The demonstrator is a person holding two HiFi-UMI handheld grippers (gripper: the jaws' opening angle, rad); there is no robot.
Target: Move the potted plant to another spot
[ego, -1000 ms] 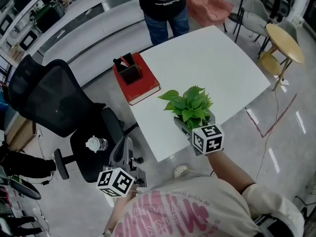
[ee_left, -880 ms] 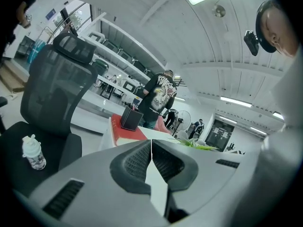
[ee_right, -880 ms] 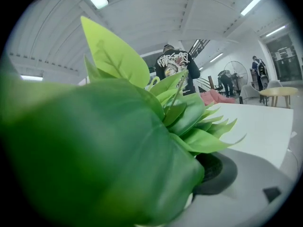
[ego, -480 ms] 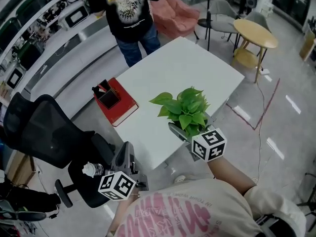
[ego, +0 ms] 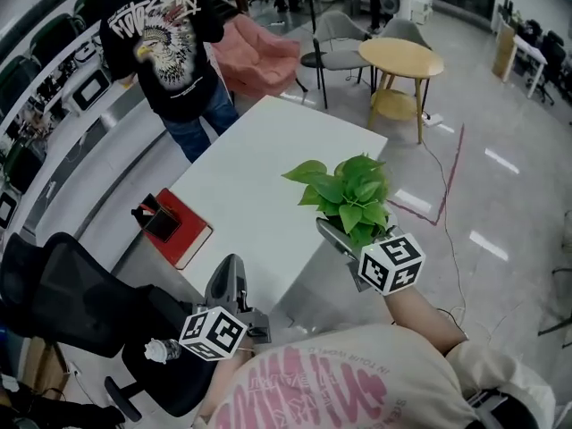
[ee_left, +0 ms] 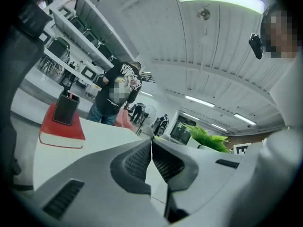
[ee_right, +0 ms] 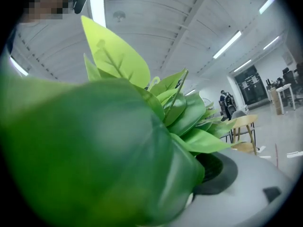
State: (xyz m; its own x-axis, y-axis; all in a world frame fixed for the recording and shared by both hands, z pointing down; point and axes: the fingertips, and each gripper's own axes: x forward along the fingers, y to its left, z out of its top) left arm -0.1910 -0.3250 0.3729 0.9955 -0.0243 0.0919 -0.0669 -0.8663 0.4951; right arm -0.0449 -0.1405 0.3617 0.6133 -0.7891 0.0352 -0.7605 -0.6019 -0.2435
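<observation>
fingers of the right gripper: set wide apart and clamped on the plant, whose leaves fill the right gripper view and hide the pot. only one grey finger, with its dark pad, shows there, at lower right. in the head view the plant is held clear of the white surface, at its right edge and partly above the grey floor.

fingers of the left gripper: closed together, ribbed pads touching, nothing between them. this gripper hangs just off the near edge of the surface, well apart from the plant.

on the surface, at its left corner: a red book with a black holder standing on it.

beyond the surface: a person in a black printed shirt stands at the far side. a black chair stands at lower left with a bottle on its seat. a round yellow table stands at upper right.
</observation>
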